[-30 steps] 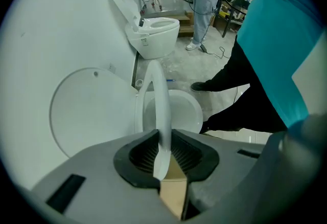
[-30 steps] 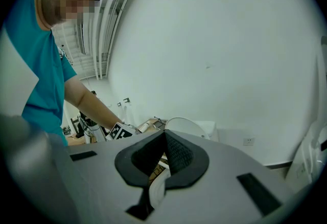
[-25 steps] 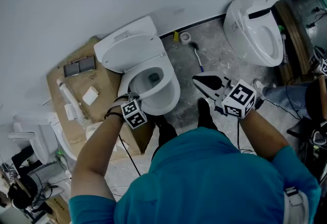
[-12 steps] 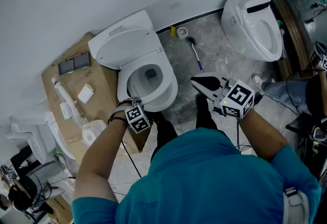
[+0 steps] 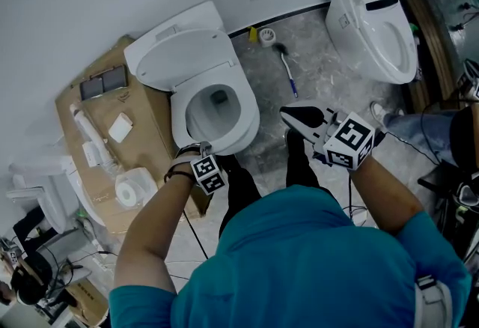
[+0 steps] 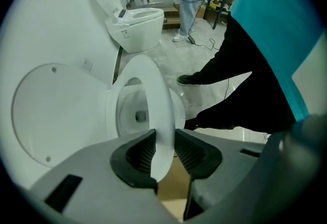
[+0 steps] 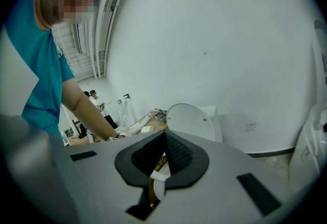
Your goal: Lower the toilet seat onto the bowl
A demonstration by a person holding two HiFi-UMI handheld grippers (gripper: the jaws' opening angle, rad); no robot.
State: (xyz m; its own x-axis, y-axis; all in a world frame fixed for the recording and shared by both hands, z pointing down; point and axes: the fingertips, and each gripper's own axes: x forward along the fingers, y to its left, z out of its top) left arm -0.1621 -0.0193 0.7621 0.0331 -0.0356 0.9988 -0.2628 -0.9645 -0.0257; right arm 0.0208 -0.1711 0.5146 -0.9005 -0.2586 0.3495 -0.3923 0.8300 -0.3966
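Lying over bowl, toilet seat

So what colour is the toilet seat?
The toilet seat is white; left gripper view shows it best.

No words or numbers can be read anywhere here. The cube on the left gripper and the cube on the right gripper show only black and white squares, not letters.
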